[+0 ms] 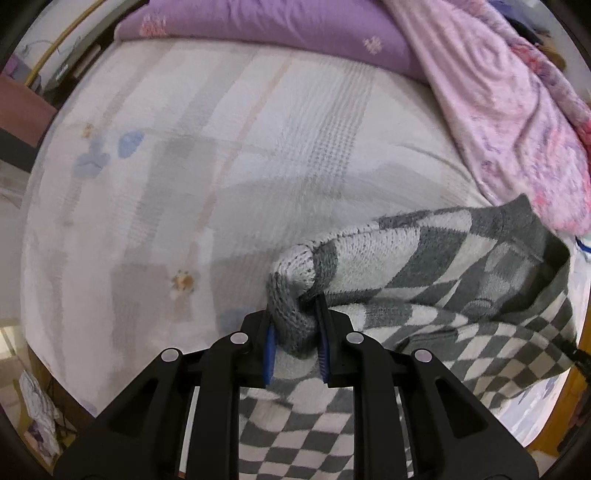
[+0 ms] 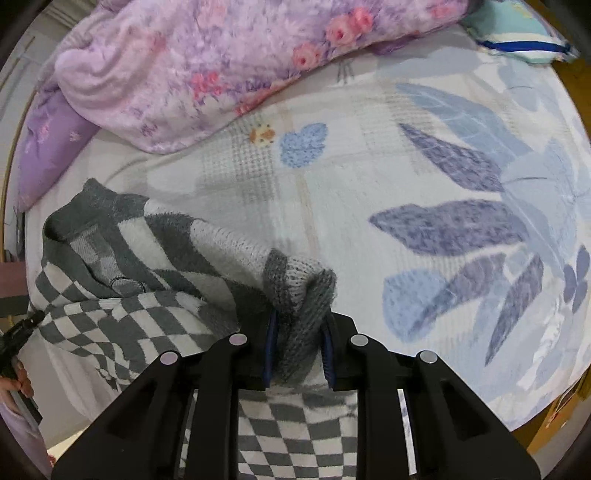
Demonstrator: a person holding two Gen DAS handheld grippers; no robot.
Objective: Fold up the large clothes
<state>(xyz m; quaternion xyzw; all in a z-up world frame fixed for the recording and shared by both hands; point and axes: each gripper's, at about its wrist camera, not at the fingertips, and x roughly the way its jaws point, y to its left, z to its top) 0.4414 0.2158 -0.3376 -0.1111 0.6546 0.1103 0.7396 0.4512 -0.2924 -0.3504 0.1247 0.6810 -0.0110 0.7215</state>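
A grey and white checkered knit sweater point(image 1: 443, 280) lies partly folded on the bed; it also shows in the right wrist view point(image 2: 155, 258). My left gripper point(image 1: 295, 339) is shut on a bunched knit edge of the sweater at its left side. My right gripper point(image 2: 299, 343) is shut on a bunched knit edge at the sweater's right side. The sweater hangs from both grippers toward the bed's near edge, with its grey collar at the far end.
The bed sheet point(image 1: 221, 147) is white with blue leaf prints point(image 2: 461, 229). A purple pillow point(image 1: 258, 26) and a pink floral blanket point(image 2: 207, 62) lie at the far side. A teal cushion point(image 2: 517, 33) sits at the far right. The bed's edges drop off left and right.
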